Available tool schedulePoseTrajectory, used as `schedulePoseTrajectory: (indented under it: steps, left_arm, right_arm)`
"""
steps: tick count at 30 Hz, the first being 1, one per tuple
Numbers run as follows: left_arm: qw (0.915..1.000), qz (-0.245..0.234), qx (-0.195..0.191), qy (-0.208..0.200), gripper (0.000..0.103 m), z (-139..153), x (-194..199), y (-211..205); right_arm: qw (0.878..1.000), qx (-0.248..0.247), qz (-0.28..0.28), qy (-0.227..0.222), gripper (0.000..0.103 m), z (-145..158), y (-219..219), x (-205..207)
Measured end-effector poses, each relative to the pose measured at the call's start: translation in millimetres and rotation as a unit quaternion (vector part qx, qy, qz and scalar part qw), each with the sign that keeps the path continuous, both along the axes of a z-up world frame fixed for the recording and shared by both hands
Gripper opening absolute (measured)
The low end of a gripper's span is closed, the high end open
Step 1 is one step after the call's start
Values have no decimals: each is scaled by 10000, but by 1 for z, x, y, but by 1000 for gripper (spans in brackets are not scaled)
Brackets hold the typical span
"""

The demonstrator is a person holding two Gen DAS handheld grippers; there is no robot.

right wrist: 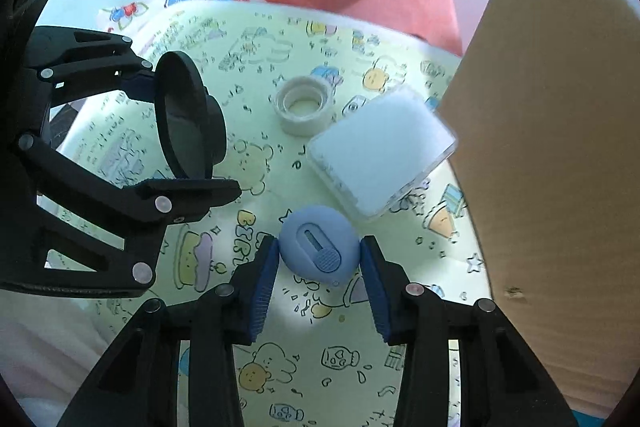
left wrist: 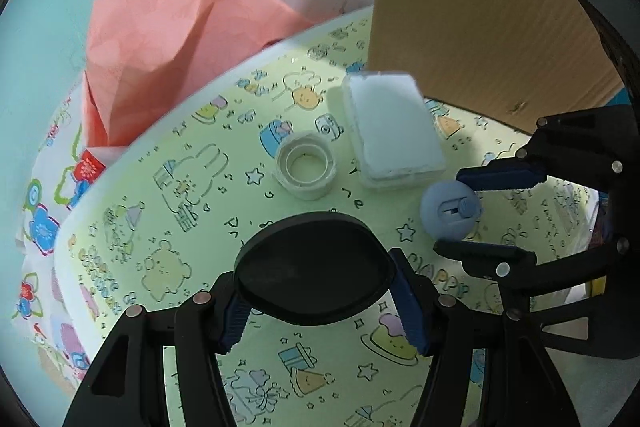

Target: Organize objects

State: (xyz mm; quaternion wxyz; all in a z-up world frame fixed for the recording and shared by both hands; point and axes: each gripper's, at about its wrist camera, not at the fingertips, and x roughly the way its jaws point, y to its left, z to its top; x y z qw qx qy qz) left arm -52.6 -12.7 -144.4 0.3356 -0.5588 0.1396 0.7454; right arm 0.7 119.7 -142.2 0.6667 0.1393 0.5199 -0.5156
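Left wrist view: left tongs (left wrist: 320, 311) clamped on a black round lid (left wrist: 314, 267), blue pads pressed to both sides. Beyond, on the cartoon-print worktop (left wrist: 160, 227), a white tape roll (left wrist: 306, 165) just beside a clear box of white pads (left wrist: 394, 131). At right, right tongs (left wrist: 466, 213) closed on a pale blue round cutter (left wrist: 450, 209). Pink paper (left wrist: 160, 59) at back left, cardboard (left wrist: 480, 19) at back right.

Right wrist view: right tongs (right wrist: 320, 255) gripping the blue cutter (right wrist: 318, 247), slider face up, close over the worktop (right wrist: 400, 367). Pad box (right wrist: 380, 151) just beyond it, tape roll (right wrist: 304, 105) further back. Left tongs (right wrist: 182, 129) at left, holding the black lid (right wrist: 186, 119) on edge. Cardboard (right wrist: 560, 147) along the right.
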Motion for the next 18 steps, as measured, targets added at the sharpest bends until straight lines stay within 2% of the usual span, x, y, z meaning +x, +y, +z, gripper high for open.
schedulePoseTrajectory:
  steps: [4, 6, 10, 18]
  left_arm:
    - [9998, 18, 30, 193, 64, 24, 11, 14]
    - [9996, 18, 17, 280, 64, 33, -3, 27]
    - [9989, 26, -53, 472, 64, 55, 14, 40]
    - [9980, 154, -23, 616, 64, 88, 36, 37]
  right_arm:
    - [9998, -168, 60, -36, 45, 14, 3, 9]
    - [9997, -225, 69, -65, 45, 20, 8, 10]
    - [9991, -378, 140, -94, 45, 34, 20, 11]
    - [9978, -599, 249, -115, 45, 56, 45, 9]
